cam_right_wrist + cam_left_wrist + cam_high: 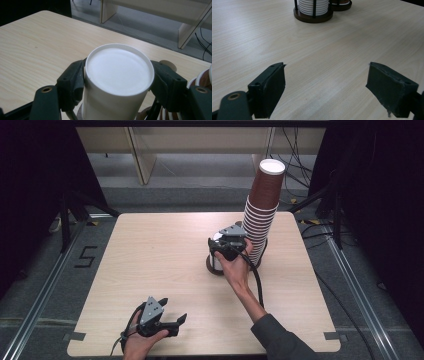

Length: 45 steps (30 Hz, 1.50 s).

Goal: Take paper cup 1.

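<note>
R gripper (117, 82) is clamped on a white cup (119, 72), upside down w/ its flat bottom facing up; both pads press its sides near the top. In high view that gripper (226, 245) sits at table centre-right, over a dark round holder (215, 267) w/ white rims stacked in it. Just beside it, to the right, a tall leaning stack of brown cups (262, 210) w/ white rims, also bottoms-up, touching or nearly touching the holder. L gripper (167, 312) rests low near the front edge of the table (150, 250), well apart from the cups, jaws spread wide w/ nothing between them; its own view shows bare wood btw the pads (270, 90) and the holder (313, 17) far ahead.
</note>
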{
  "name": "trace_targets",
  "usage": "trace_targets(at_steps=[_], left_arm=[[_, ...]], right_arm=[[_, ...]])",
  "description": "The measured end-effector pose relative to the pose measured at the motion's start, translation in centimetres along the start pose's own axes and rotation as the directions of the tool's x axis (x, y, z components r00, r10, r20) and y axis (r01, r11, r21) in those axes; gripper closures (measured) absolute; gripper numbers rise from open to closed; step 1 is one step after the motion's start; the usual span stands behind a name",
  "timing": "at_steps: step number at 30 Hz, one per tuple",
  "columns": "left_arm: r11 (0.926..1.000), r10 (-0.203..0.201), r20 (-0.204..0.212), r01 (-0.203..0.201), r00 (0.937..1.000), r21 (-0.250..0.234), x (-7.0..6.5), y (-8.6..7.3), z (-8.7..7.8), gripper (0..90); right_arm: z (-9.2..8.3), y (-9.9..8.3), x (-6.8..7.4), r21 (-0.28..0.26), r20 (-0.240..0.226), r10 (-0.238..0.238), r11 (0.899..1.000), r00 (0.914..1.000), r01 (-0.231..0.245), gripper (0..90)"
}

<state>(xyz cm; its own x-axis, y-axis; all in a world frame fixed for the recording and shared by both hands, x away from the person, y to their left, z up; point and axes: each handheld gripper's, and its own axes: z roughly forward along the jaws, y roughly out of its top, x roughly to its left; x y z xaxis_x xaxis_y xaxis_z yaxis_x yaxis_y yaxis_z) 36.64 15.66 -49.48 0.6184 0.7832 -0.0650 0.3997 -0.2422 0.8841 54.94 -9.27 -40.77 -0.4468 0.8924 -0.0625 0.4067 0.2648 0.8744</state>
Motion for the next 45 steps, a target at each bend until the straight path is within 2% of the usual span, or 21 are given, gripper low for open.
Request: trace_targets(at_steps=[4, 5, 7, 8, 9, 10, 12, 14, 17, 19, 20, 23, 24, 27, 30, 33, 34, 40, 41, 43, 45], left_arm=[[1.0000, -0.003, 0.000, 0.003, 1.0000, 0.000, 0.0, 0.0, 0.0, 14.9], [1.0000, -0.003, 0.005, 0.003, 1.0000, -0.002, 0.0, 0.0, 0.1, 14.9], [1.0000, -0.002, 0.004, 0.002, 1.0000, -0.001, 0.0, 0.0, 0.0, 14.9], [1.0000, 0.000, 0.004, 0.000, 1.0000, -0.001, -0.1, 0.0, 0.0, 14.9], [1.0000, 0.002, 0.003, -0.002, 1.0000, 0.002, -0.1, 0.0, 0.0, 14.9], [1.0000, -0.001, 0.002, 0.001, 1.0000, 0.002, -0.1, 0.0, 0.0, 14.9], [1.0000, -0.002, 0.005, 0.002, 1.0000, -0.001, -0.1, 0.0, 0.0, 14.9], [1.0000, -0.001, 0.004, 0.001, 1.0000, -0.001, -0.1, 0.0, 0.0, 14.9], [1.0000, -0.002, 0.002, 0.002, 1.0000, -0.001, -0.1, 0.0, 0.0, 14.9], [1.0000, -0.001, 0.006, 0.001, 1.0000, -0.002, 0.0, 0.0, 0.0, 14.9], [1.0000, 0.002, 0.005, -0.002, 1.0000, 0.002, -0.1, 0.0, 0.0, 14.9], [1.0000, 0.004, 0.005, -0.004, 1.0000, 0.004, -0.1, 0.0, 0.0, 14.9], [1.0000, 0.004, 0.005, -0.005, 1.0000, 0.004, -0.1, 0.0, 0.0, 14.9], [1.0000, 0.003, 0.005, -0.003, 1.0000, 0.004, -0.1, 0.0, 0.0, 14.9], [1.0000, 0.004, 0.010, -0.004, 0.9999, 0.000, -0.1, 0.0, 0.1, 14.9], [1.0000, 0.005, 0.013, -0.005, 0.9999, -0.002, -0.1, 0.0, 0.1, 14.9], [1.0000, 0.004, 0.012, -0.004, 0.9999, -0.002, -0.1, 0.0, 0.1, 14.9], [1.0000, 0.003, 0.006, -0.003, 1.0000, 0.001, -0.1, 0.0, 0.0, 14.9], [1.0000, -0.001, 0.005, 0.001, 1.0000, -0.005, -0.1, 0.0, 0.0, 14.9], [1.0000, -0.003, 0.005, 0.003, 1.0000, -0.006, -0.1, 0.0, 0.0, 14.9], [0.9999, -0.009, 0.004, 0.009, 1.0000, -0.012, -0.1, 0.0, 0.1, 14.9]], right_arm=[[0.1, 0.1, -0.2, 0.006, 0.005, -0.024, 1.000, 0.9997, 0.024, 31.7], [0.2, 0.1, 0.1, 0.019, 0.008, -0.001, 1.000, 1.0000, 0.001, 31.5], [0.5, 0.2, -0.2, 0.009, 0.005, -0.027, 1.000, 0.9996, 0.027, 31.9], [0.5, 0.3, -0.2, 0.011, 0.006, -0.022, 1.000, 0.9997, 0.022, 32.3], [0.4, 0.3, 0.0, 0.025, 0.003, 0.012, 1.000, 0.9999, -0.012, 32.4], [0.4, 0.3, -0.1, 0.026, 0.005, -0.010, 1.000, 0.9999, 0.010, 32.7], [0.3, 0.3, -0.1, 0.024, -0.004, 0.011, 1.000, 0.9999, -0.011, 33.4], [0.3, 0.3, -0.1, 0.013, -0.002, 0.024, 1.000, 0.9997, -0.024, 33.7], [-0.1, 0.6, -0.2, -0.019, 0.000, -0.003, 1.000, 1.0000, 0.003, 34.0], [-0.6, 1.0, 0.2, -0.019, 0.007, 0.018, 1.000, 0.9998, -0.017, 34.1], [-1.0, 1.5, 0.1, -0.035, 0.013, -0.015, 0.999, 0.9998, 0.016, 34.2], [-1.5, 2.1, -0.1, -0.053, 0.003, 0.000, 0.999, 1.0000, 0.000, 34.3], [-1.7, 2.4, -0.2, -0.061, 0.004, -0.013, 0.998, 0.9999, 0.013, 34.3], [-2.3, 2.8, -0.2, -0.065, 0.005, -0.006, 0.998, 1.0000, 0.006, 34.4], [-3.2, 3.8, -0.4, -0.101, -0.014, -0.004, 0.995, 0.9999, 0.002, 34.4], [-3.8, 4.3, -0.5, -0.111, -0.029, 0.009, 0.994, 0.9995, -0.012, 34.5], [-4.3, 4.9, -0.5, -0.133, -0.041, 0.012, 0.991, 0.9991, -0.018, 34.5], [-5.8, 6.3, -0.6, -0.171, -0.053, 0.002, 0.985, 0.9986, -0.011, 34.6], [-6.5, 6.8, -0.5, -0.183, -0.083, 0.008, 0.983, 0.9965, -0.023, 34.6], [-6.8, 6.9, -0.5, -0.183, -0.093, 0.009, 0.983, 0.9957, -0.026, 34.6], [-8.0, 6.8, 0.0, -0.193, -0.127, -0.020, 0.981, 0.9917, -0.005, 34.6]])
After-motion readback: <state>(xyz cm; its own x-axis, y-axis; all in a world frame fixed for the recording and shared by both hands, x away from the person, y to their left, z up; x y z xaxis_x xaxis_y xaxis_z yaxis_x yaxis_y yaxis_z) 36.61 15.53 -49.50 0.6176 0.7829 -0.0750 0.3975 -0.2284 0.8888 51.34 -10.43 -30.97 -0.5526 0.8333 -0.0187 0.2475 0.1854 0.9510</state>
